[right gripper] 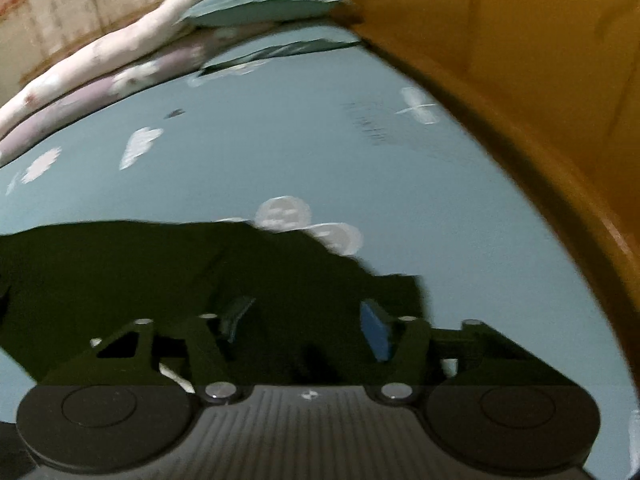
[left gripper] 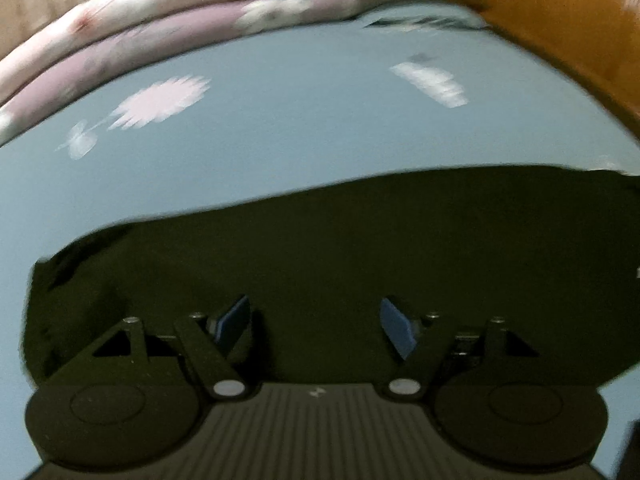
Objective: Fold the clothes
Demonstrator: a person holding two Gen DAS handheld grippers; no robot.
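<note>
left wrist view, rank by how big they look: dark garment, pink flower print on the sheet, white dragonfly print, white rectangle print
1. dark garment, by far the largest, though nearest the camera
2. pink flower print
3. white rectangle print
4. white dragonfly print

Motion blur smears all three prints, so their order is unsure.

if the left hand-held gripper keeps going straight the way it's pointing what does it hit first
Most likely the dark garment spread on the blue bedsheet: the open left hand-held gripper points right over it. Depth is unclear.

Bed (left gripper: 320, 120) in pale blue sheet with white and pink prints, folded pink quilts (left gripper: 168, 12) along far edge, blue pillow (right gripper: 256, 4) on them, orange wooden headboard (right gripper: 520, 80) at right, dim light
</note>
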